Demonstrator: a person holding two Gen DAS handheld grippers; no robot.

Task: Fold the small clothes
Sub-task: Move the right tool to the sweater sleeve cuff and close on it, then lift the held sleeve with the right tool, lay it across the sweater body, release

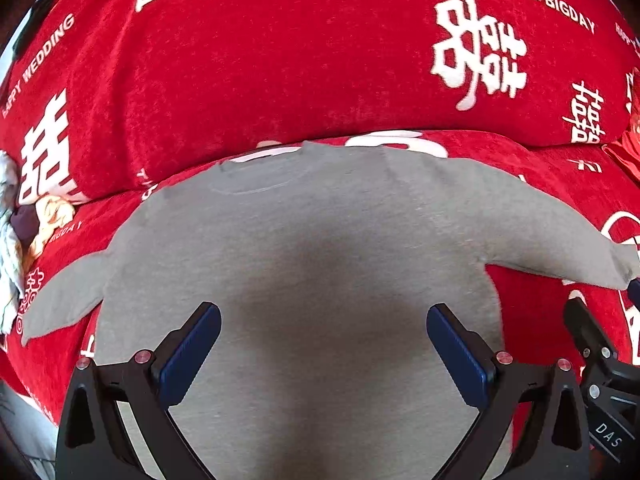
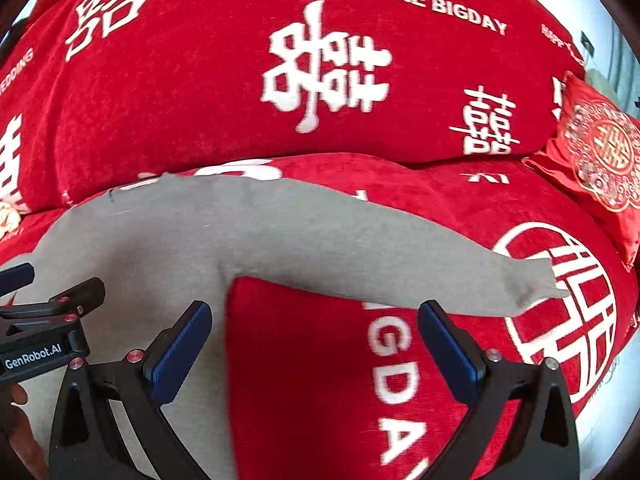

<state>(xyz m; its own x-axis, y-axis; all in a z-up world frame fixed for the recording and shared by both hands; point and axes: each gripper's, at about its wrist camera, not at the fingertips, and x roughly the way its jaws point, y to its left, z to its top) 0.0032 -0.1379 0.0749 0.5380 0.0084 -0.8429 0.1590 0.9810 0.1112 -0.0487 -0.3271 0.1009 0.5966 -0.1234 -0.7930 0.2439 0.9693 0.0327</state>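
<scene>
Lying flat on the red sofa cover (image 1: 280, 60), the grey shirt (image 1: 320, 240) spreads beneath both released grippers, left gripper (image 1: 324, 344) and right gripper (image 2: 314, 344); an embroidered cushion (image 2: 600, 160) sits well apart.

Open left claw (image 1: 324, 344) over grey shirt (image 1: 320, 220)

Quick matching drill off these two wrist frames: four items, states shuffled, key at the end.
Items:
1. grey shirt
2. left tongs
3. embroidered cushion
4. right sleeve

States:
A. propped at the sofa's far right end
B. stretched out sideways across the seat
C. open, hovering over the shirt body
D. spread flat on the red sofa cover, both sleeves out

Pairs: 1-D, 2-C, 3-A, 4-B
</scene>
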